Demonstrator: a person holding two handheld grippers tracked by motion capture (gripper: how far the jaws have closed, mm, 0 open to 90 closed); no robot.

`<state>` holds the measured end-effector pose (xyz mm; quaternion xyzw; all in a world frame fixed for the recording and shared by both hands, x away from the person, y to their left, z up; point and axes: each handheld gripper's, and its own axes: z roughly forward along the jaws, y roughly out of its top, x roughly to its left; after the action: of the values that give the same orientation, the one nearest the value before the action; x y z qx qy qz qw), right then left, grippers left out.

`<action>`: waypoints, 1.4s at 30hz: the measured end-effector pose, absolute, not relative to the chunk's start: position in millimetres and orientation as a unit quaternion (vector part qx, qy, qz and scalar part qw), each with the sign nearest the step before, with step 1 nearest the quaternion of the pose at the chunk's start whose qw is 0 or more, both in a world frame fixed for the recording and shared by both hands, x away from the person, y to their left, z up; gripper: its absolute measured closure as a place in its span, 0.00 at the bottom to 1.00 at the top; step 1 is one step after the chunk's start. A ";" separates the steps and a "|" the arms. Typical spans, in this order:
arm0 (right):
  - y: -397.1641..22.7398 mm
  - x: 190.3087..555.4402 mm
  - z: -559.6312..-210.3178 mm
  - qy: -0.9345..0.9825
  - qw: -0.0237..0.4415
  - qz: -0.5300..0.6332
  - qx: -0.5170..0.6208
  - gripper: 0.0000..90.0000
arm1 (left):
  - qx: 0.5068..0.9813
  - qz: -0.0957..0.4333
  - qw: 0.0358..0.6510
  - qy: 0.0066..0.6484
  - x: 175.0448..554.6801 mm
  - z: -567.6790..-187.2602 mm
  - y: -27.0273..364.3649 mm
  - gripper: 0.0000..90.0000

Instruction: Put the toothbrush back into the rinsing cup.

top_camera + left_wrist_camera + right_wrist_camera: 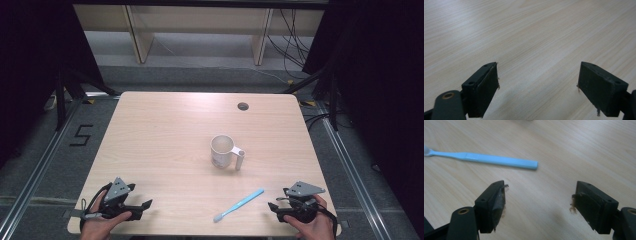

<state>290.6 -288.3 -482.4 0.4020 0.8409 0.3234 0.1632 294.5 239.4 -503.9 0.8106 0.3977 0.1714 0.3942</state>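
A white mug (222, 151) with its handle to the right stands upright near the middle of the light wooden table (165, 130). A light blue toothbrush (239, 204) lies flat in front of it, bristle end toward the near edge; in the right gripper view the toothbrush (489, 159) lies just beyond the jaws. My left gripper (148, 204) rests open at the near left corner, nothing between its jaws (537, 82). My right gripper (272, 205) sits open at the near right, jaws wide and empty (539, 200), a short way right of the toothbrush.
A round cable hole (243, 106) sits near the table's far edge. Beyond the table are wooden shelf legs (140, 45) and loose cables (292, 45) on the floor. Dark curtains flank both sides.
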 end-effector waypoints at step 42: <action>-206.6 313.8 -483.9 0.922 0.129 0.309 0.194 0.54 | 0.809 0.174 0.392 0.402 295.4 -503.7 242.4 0.18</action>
<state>313.8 -206.6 -483.9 0.1940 0.9221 0.3090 0.1288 295.4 242.4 -503.7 0.8091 0.4024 0.1736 0.3916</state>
